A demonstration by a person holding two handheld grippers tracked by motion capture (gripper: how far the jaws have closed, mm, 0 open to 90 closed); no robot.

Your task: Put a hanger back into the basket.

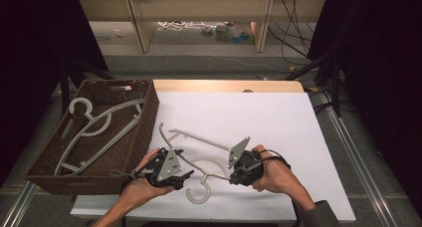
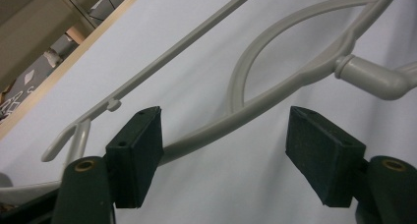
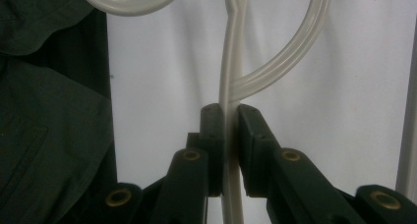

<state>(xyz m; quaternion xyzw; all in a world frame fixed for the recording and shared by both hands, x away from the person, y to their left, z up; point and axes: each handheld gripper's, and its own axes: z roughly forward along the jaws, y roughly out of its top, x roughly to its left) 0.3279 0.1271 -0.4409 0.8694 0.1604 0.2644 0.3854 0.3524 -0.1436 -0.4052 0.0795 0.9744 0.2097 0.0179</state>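
Observation:
A pale grey plastic hanger point(image 1: 199, 140) lies across the white table top point(image 1: 268, 117), its hook point(image 1: 199, 194) toward the near edge. My right gripper point(image 1: 233, 178) comes in from the right and is shut on one arm of the hanger point(image 3: 235, 62); in the right gripper view the pads clamp the thin bar, and the right gripper point(image 3: 230, 117) has no gap left. My left gripper point(image 1: 186, 176) sits at the hanger's left side. In the left gripper view the left gripper point(image 2: 223, 130) stands open, with the hanger's curved arm point(image 2: 275, 94) running between the jaws, unpressed.
A brown wicker basket point(image 1: 145, 130) stands at the table's left edge with several grey hangers point(image 1: 94, 125) lying in it. Behind the table are a wooden shelf frame point(image 1: 142, 28) and loose cables on the floor. Dark curtains close both sides.

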